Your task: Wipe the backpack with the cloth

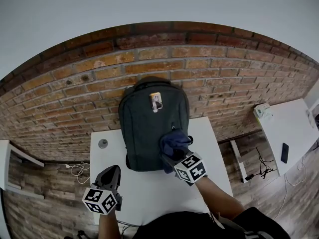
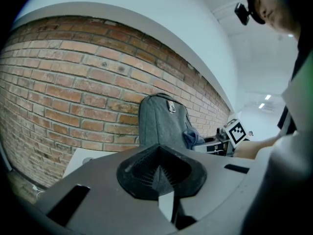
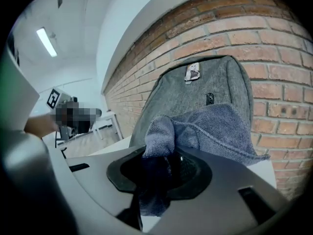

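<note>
A dark grey backpack (image 1: 151,122) stands upright on the white table (image 1: 149,193), leaning against the brick wall; it also shows as the backpack (image 2: 159,122) and backpack (image 3: 195,94). My right gripper (image 1: 174,151) is shut on a blue cloth (image 1: 174,142), which rests against the backpack's lower right front. In the right gripper view the cloth (image 3: 195,131) bunches out of the jaws of the right gripper (image 3: 159,168). My left gripper (image 1: 110,176) hovers over the table left of the backpack, jaws together and holding nothing, as the left gripper (image 2: 159,173) shows.
A small grey disc (image 1: 102,143) is set in the table at its back left. A second white table (image 1: 291,128) with a dark phone (image 1: 284,153) stands at the right. Cables (image 1: 263,168) lie on the wooden floor.
</note>
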Action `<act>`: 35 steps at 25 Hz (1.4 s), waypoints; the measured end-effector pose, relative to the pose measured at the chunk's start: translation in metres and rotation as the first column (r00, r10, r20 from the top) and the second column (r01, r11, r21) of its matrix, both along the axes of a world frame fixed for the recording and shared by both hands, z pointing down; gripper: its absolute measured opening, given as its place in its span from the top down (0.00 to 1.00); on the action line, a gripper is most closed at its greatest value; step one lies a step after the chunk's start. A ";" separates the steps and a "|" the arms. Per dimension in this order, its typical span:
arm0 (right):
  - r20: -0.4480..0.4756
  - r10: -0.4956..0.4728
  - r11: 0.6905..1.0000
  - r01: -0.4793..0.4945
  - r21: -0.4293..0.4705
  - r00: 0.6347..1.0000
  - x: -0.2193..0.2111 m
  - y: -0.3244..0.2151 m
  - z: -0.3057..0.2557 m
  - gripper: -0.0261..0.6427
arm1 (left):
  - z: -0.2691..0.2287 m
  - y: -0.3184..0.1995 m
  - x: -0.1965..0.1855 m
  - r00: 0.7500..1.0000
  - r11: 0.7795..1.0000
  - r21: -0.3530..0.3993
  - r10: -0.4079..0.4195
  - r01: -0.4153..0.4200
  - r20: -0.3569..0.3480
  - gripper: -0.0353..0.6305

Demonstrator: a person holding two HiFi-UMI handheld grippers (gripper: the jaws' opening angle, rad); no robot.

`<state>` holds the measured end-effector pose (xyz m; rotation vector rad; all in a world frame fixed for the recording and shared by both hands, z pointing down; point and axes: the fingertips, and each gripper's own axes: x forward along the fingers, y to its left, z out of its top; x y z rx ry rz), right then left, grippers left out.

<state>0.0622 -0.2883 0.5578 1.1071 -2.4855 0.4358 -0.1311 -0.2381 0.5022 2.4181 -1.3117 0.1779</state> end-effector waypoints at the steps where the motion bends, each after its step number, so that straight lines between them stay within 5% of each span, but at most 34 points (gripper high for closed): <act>1: 0.001 -0.004 1.000 0.004 0.017 1.000 0.000 0.002 0.000 0.80 | 0.000 0.000 0.001 1.000 1.000 0.001 0.002 -0.002 -0.001 0.97; 8: 0.061 -0.004 1.000 0.002 0.021 0.998 0.003 0.022 0.010 0.80 | 0.001 0.001 -0.001 1.000 1.000 -0.003 0.004 -0.004 -0.003 0.97; 22: -0.137 -0.070 0.991 0.053 -0.126 0.988 -0.007 0.065 0.130 0.80 | 0.002 0.001 0.000 1.000 1.000 -0.010 0.014 -0.014 -0.010 0.97; 35: -0.106 -0.125 0.989 0.116 -0.087 0.986 -0.038 0.056 0.093 0.80 | 0.009 0.004 -0.002 0.999 1.000 -0.023 0.005 -0.006 -0.043 0.97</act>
